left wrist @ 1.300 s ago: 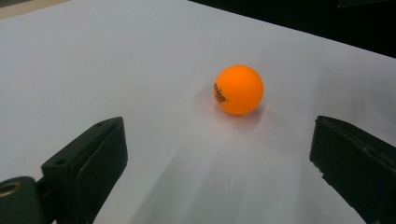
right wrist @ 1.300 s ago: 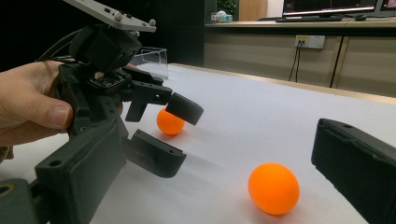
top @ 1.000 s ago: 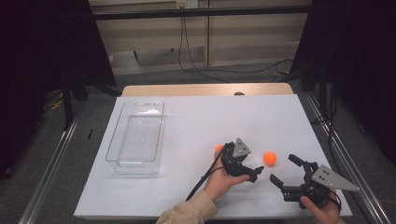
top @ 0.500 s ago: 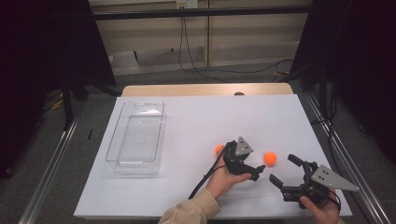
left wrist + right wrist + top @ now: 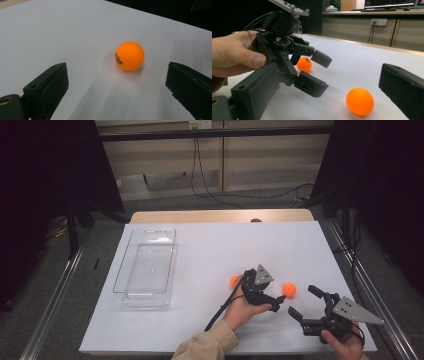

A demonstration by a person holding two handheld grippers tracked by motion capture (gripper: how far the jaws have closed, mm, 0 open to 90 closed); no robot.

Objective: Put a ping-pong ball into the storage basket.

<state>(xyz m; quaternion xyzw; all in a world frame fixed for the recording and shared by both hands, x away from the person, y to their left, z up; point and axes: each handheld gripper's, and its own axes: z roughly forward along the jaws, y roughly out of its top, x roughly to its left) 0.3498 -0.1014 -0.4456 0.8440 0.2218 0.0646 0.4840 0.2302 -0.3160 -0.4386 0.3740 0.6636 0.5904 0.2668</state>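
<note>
Two orange balls lie on the white table (image 5: pixel 210 250). The right-hand ball (image 5: pixel 289 290) (image 5: pixel 130 55) (image 5: pixel 359 101) rests just ahead of my left gripper (image 5: pixel 278 303) (image 5: pixel 118 86) (image 5: pixel 322 75), which is open and points at it without touching. The other ball (image 5: pixel 234 280) (image 5: pixel 304 64) sits behind the left gripper, to its left. My right gripper (image 5: pixel 303 301) (image 5: pixel 329 100) is open near the table's front right, its jaws facing the nearer ball and the left gripper, with nothing between them.
A clear plastic bin (image 5: pixel 144 296) stands on the left part of the table. A cable trails from the left gripper toward the front edge. A wooden strip (image 5: pixel 220 216) runs along the far edge, with dark curtains at both sides.
</note>
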